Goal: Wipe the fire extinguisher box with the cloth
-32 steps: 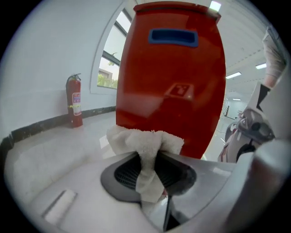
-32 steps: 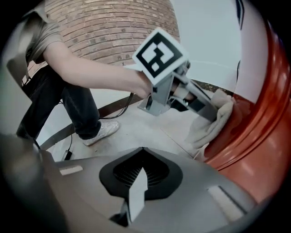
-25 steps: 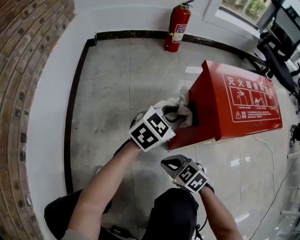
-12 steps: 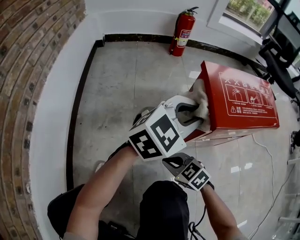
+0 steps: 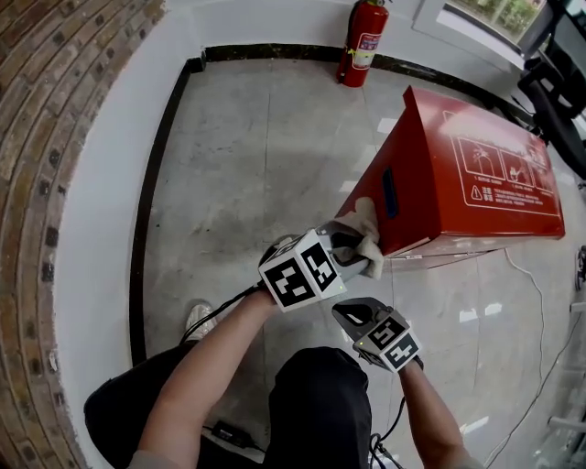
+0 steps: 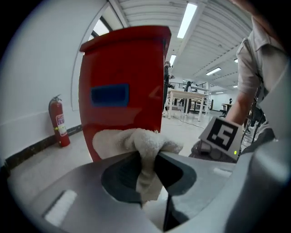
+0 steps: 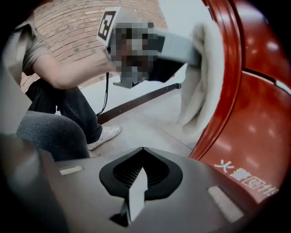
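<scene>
Bright, even light; glare patches on floor [image 5: 469,316]; fisheye-bent edges; dark vignetted corners.

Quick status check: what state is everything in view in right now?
fire extinguisher box: standing on the floor.
cloth: bunched, against the box's end panel, low down.
left gripper: shut on the cloth.
right gripper: shut, empty.
fire extinguisher: upright by the wall.

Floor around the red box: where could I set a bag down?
The widest bare floor lies between the dark baseboard and the red box, short of the fire extinguisher. Crowded at the box's near end, around the left gripper and cloth.
</scene>
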